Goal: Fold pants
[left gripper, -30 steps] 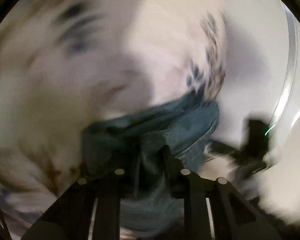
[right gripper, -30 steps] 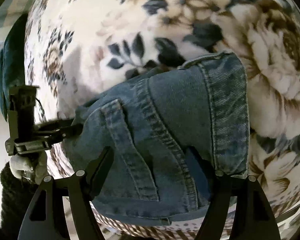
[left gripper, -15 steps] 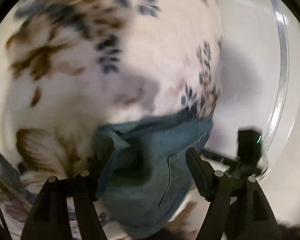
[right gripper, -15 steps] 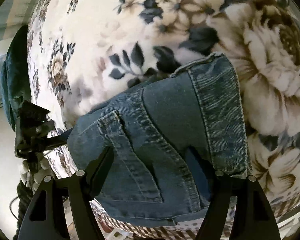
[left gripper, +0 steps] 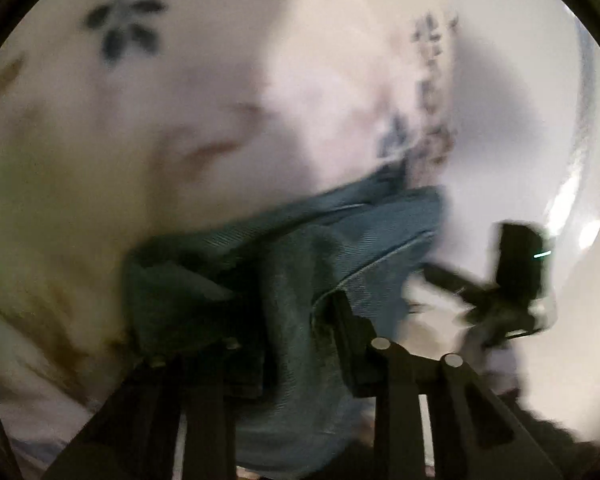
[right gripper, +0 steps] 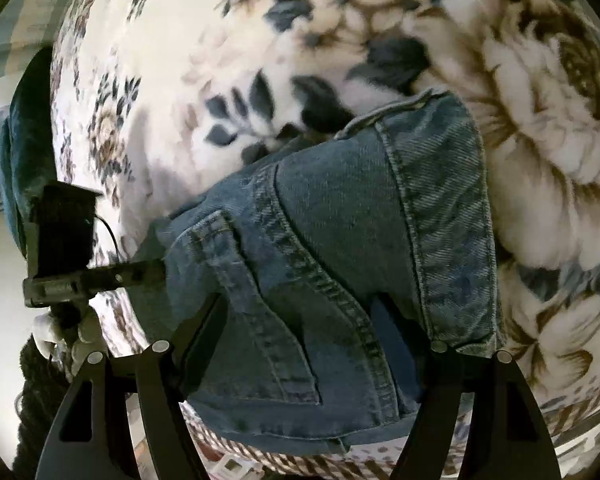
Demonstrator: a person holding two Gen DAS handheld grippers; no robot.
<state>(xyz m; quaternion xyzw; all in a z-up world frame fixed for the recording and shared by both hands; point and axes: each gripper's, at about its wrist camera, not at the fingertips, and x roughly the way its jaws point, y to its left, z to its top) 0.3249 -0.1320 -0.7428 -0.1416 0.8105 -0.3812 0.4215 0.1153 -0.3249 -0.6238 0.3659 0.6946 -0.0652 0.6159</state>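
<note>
The blue denim pants (right gripper: 340, 264) lie on a floral blanket (right gripper: 228, 32), their waistband and seams close to the camera in the right wrist view. My right gripper (right gripper: 300, 320) is open, its fingers spread wide around the denim. In the blurred left wrist view my left gripper (left gripper: 288, 320) is shut on a bunched fold of the pants (left gripper: 292, 280). The left gripper also shows in the right wrist view (right gripper: 148, 272), touching the pants' left edge. The right gripper shows at the right of the left wrist view (left gripper: 432, 272).
The floral blanket (left gripper: 140, 120) covers the bed in both views. A dark teal cushion or cloth (right gripper: 24, 152) lies at the bed's left edge. A pale wall and floor (left gripper: 520, 80) lie beyond the bed's edge.
My left gripper was open around the pants half a second ago and is now shut on a fold of denim. The right gripper stays open over the waistband, shifted slightly.
</note>
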